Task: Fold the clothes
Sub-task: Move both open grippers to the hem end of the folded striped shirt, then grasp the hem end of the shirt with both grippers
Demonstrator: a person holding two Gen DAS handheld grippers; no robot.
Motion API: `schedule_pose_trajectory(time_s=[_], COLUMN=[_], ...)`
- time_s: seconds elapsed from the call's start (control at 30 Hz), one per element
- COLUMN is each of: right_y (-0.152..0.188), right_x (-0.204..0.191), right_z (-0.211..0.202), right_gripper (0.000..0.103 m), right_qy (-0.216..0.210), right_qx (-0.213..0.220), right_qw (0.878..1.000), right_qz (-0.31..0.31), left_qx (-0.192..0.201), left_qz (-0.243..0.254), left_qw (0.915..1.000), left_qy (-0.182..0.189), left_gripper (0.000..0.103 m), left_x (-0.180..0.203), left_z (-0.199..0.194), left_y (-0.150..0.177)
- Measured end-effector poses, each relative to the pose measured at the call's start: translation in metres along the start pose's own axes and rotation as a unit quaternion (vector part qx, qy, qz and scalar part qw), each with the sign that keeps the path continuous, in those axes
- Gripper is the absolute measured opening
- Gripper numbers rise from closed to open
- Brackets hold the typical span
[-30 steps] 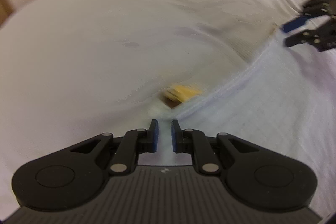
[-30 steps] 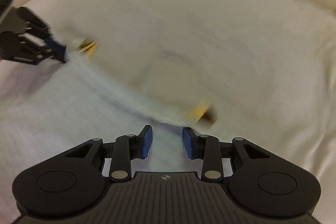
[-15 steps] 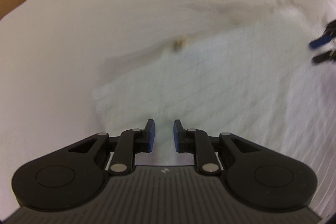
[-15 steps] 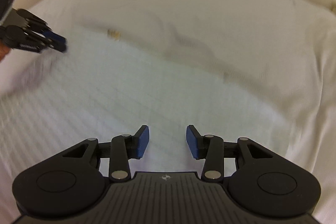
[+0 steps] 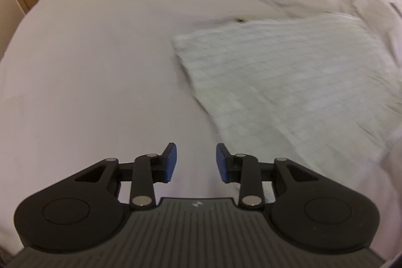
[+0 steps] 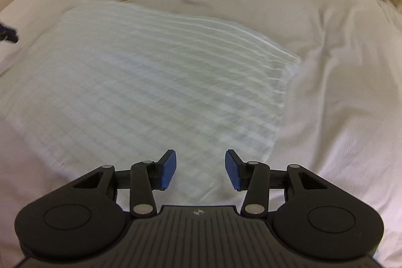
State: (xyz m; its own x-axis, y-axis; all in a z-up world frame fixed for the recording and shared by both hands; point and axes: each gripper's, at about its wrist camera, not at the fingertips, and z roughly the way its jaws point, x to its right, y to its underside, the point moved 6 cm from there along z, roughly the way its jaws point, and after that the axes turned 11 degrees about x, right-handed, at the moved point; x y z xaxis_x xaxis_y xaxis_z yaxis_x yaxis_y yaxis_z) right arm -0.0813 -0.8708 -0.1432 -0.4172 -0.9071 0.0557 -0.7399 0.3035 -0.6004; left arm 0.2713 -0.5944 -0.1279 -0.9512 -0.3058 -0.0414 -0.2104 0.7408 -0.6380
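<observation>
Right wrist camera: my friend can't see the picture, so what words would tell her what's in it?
A pale, faintly checked folded cloth lies flat on a white bedsheet. The right black tongs with blue pads hang open just above its near edge, holding nothing. The picture is a bit blurry.

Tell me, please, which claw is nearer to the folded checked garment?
The right. The right claw hangs open directly over the near edge of the folded checked garment. The left claw is open over the bare white bedsheet, off the garment's left side.

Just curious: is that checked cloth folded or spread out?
Folded: the checked cloth lies as a flat rectangle, layered edges showing at its right side.
</observation>
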Motion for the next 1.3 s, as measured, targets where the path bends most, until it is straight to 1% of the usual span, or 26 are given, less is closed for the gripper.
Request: schedule_pose_trajectory(time_s=[0.07,0.13,0.23,0.27,0.33,0.37,0.4,0.43,0.5,0.53,0.63,0.73,0.77,0.8,0.83,0.87,0.9,0.93,0.97,1.0,1.07,1.13,1.2,1.23,1.27,1.3], right_y=[0.010,0.019,0.033,0.037,0.039,0.038,0.036,0.035,0.034,0.033,0.030,0.030,0.030,0.031,0.032,0.034,0.036,0.037,0.039,0.041,0.044,0.047,0.050,0.053,0.056,0.060], right_x=[-0.024,-0.047,-0.069,-0.076,-0.083,-0.085,-0.086,-0.087,-0.086,-0.085,-0.078,-0.076,-0.075,-0.075,-0.079,-0.082,-0.085,-0.088,-0.091,-0.094,-0.100,-0.106,-0.113,-0.117,-0.122,-0.126], right_z=[-0.014,-0.023,-0.032,-0.033,-0.037,-0.035,-0.034,-0.033,-0.034,-0.036,-0.040,-0.042,-0.043,-0.043,-0.042,-0.040,-0.039,-0.037,-0.036,-0.034,-0.032,-0.029,-0.025,-0.022,-0.016,-0.009], right_gripper=[0.048,0.049,0.049,0.049,0.049,0.049,0.049,0.049,0.049,0.049,0.049,0.049,0.049,0.049,0.050,0.051,0.052,0.052,0.053,0.054,0.054,0.054,0.054,0.053,0.053,0.053], right_qy=[-0.013,-0.022,-0.031,-0.033,-0.034,-0.033,-0.031,-0.029,-0.021,-0.017,-0.001,0.005,0.007,0.008,0.009,0.009,0.009,0.010,0.010,0.010,0.011,0.012,0.015,0.025,0.040,0.045], right_qx=[0.001,-0.003,-0.014,-0.016,-0.017,-0.016,-0.015,-0.014,-0.011,-0.010,-0.006,-0.007,-0.007,-0.007,-0.008,-0.009,-0.009,-0.010,-0.011,-0.011,-0.013,-0.014,-0.014,-0.009,-0.006,-0.007], right_qw=[1.000,0.999,0.998,0.998,0.998,0.998,0.998,0.998,0.999,0.999,0.999,0.999,0.999,0.999,0.998,0.997,0.996,0.995,0.994,0.992,0.989,0.985,0.979,0.971,0.961,0.952], right_qz=[-0.024,-0.041,-0.045,-0.044,-0.044,-0.045,-0.045,-0.045,-0.045,-0.045,-0.042,-0.045,-0.047,-0.050,-0.063,-0.075,-0.087,-0.100,-0.112,-0.124,-0.149,-0.173,-0.202,-0.237,-0.275,-0.301], left_qx=[-0.008,-0.010,-0.004,-0.002,-0.003,-0.007,-0.008,-0.008,-0.008,-0.009,-0.017,-0.025,-0.022,-0.015,-0.004,0.008,0.019,0.029,0.040,0.047,0.056,0.062,0.061,0.061,0.060,0.055], left_qz=[-0.016,-0.042,-0.052,-0.049,-0.040,-0.036,-0.033,-0.029,-0.022,-0.020,-0.017,-0.024,-0.009,0.016,0.049,0.086,0.126,0.169,0.211,0.252,0.331,0.406,0.474,0.504,0.526,0.534], left_qw=[0.9997,0.9986,0.9983,0.9986,0.9992,0.9993,0.9994,0.9995,0.9997,0.9998,0.9994,0.9984,0.9986,0.9987,0.9980,0.9959,0.9917,0.9852,0.9766,0.9662,0.9409,0.9108,0.8779,0.8614,0.8486,0.8437], left_qy=[0.016,0.030,0.025,0.018,0.002,-0.003,-0.002,0.001,0.008,0.002,-0.026,-0.046,-0.048,-0.047,-0.039,-0.029,-0.015,0.001,0.016,0.029,0.047,0.044,0.022,0.008,-0.003,-0.009], left_gripper=[0.043,0.043,0.039,0.036,0.025,0.013,0.004,0.001,0.001,0.001,0.000,0.000,0.000,0.003,0.006,0.016,0.025,0.028,0.030,0.032,0.033,0.038,0.038,0.036,0.032,0.018], left_x=[0.019,0.035,0.050,0.053,0.055,0.055,0.054,0.051,0.047,0.041,0.014,-0.009,-0.010,-0.006,0.003,0.014,0.028,0.045,0.061,0.077,0.107,0.128,0.140,0.142,0.142,0.140], left_z=[-0.014,-0.020,-0.017,-0.014,-0.005,-0.002,-0.003,-0.006,-0.013,-0.018,-0.036,-0.049,-0.053,-0.057,-0.059,-0.060,-0.059,-0.056,-0.053,-0.048,-0.035,-0.021,-0.005,0.002,0.008,0.013], left_y=[0.016,0.029,0.041,0.043,0.046,0.049,0.051,0.053,0.057,0.060,0.072,0.081,0.080,0.078,0.075,0.071,0.069,0.067,0.065,0.066,0.070,0.078,0.087,0.091,0.094,0.096])
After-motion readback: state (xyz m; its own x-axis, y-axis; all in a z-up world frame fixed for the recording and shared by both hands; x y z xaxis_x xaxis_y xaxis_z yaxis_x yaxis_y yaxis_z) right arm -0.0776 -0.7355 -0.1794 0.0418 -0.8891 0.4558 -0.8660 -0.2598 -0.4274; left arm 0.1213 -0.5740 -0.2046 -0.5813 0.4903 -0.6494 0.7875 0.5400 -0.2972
